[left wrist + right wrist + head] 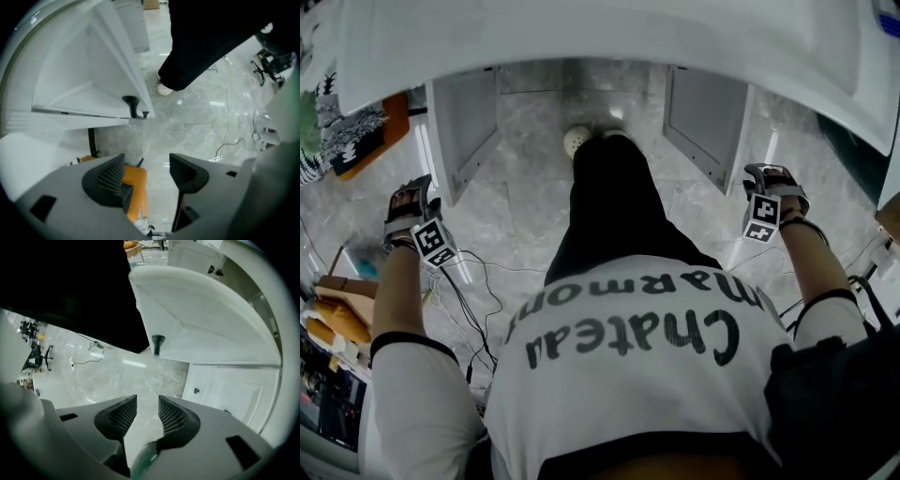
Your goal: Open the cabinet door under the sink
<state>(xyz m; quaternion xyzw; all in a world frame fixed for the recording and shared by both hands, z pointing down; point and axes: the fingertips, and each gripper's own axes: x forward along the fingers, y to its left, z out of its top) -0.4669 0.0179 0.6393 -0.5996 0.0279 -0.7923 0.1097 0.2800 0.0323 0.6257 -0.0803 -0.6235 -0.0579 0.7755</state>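
Trouser leg (609, 197) between open cabinet doors (705, 114)

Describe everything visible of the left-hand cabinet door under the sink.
The left cabinet door is a white panel door with a recessed centre and a raised frame, smooth and painted-looking. It stands swung wide open, upright on its hinges, above the grey marble-look floor. A small dark knob sticks out near its free edge. Nothing touches it: the left gripper hangs clear of the knob, jaws apart and empty.
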